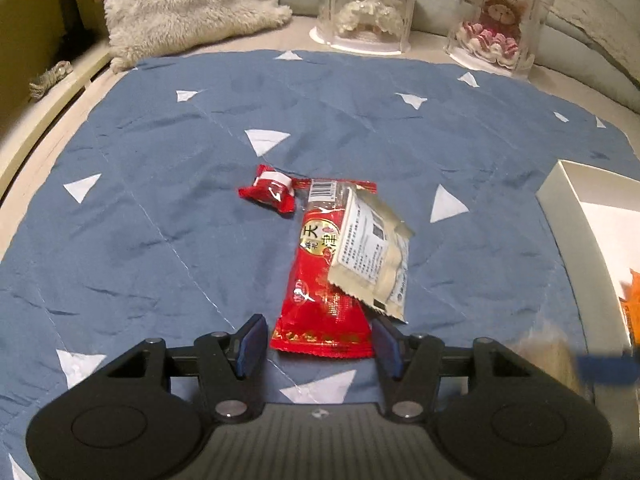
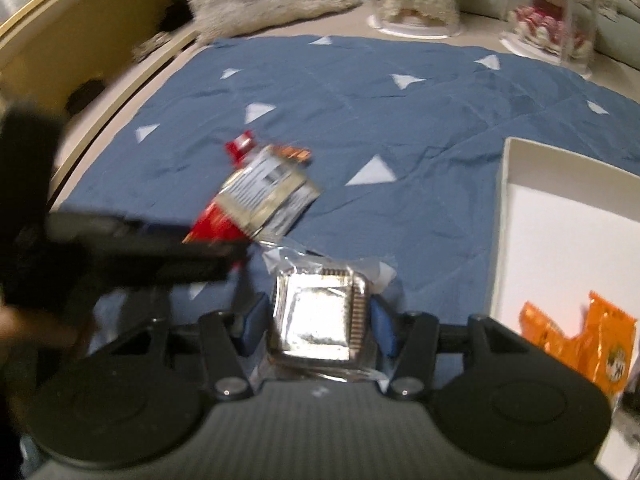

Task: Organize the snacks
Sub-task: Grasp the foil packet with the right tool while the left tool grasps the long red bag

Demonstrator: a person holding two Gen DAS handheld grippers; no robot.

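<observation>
Orange packet (image 2: 580, 344) inside white box (image 2: 560, 216)

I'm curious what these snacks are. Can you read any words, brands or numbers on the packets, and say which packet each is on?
"天津": large characters in the round emblem on the long red packet.
Barcode on the same packet: digits too small to read.
Beige sachet: printed panel, too small to read.
Small red candy: no legible text.
Orange packet in the white box: print blurred.
</observation>
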